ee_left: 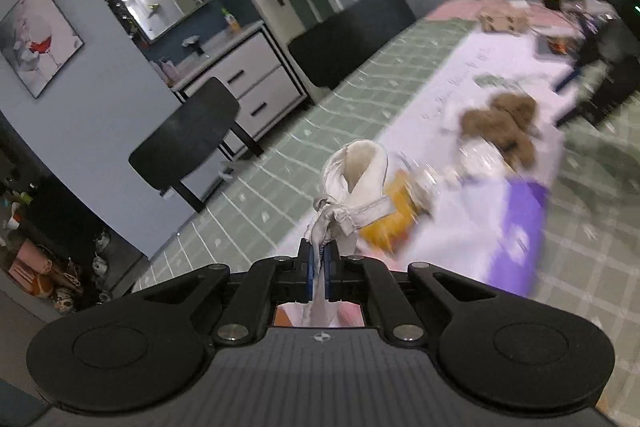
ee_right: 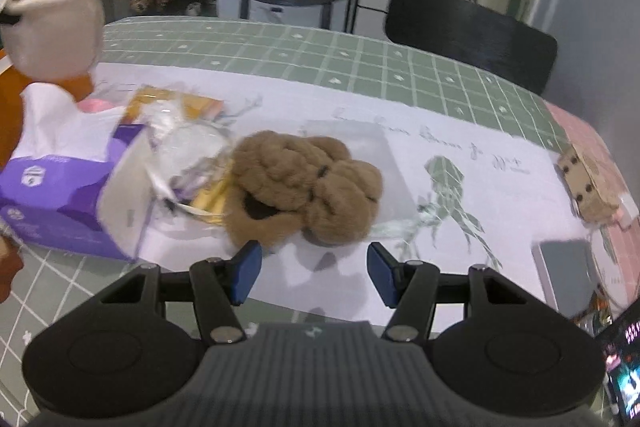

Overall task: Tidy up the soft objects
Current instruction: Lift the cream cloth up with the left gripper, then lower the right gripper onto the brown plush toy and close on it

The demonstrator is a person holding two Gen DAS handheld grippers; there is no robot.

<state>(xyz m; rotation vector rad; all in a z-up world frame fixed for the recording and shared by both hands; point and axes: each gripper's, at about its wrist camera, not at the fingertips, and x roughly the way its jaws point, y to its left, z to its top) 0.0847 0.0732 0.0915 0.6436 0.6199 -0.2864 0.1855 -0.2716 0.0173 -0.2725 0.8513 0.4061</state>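
Left wrist view: we hold a white cloth pouch (ee_left: 358,183) by its tied ribbon, lifted clear of the table (ee_left: 256,195).
Left gripper (ee_left: 319,265): jaws closed tight on the ribbon, blue pads pinching it; the pouch body hangs forward of the tips.
Pouch in right view: same pouch (ee_right: 56,31) sits high at far left, in the air above the purple tissue box (ee_right: 60,199).
Brown plush (ee_right: 304,187): lies on the white mat (ee_right: 440,163), just ahead of our right gripper (ee_right: 314,277), touching the crinkled plastic wrap (ee_right: 188,147) beside the tissue box.
Right gripper: jaws wide open, empty, pads apart on either side of the plush's near edge, not touching it.
Step, as we judge it: carrying the pouch to its spot while lining up on the plush.
Next move: we advance and lower the right jaws around the plush's bulk, then close; keep clear of the plastic wrap.
Drop-off spot: not identifiable in either view.
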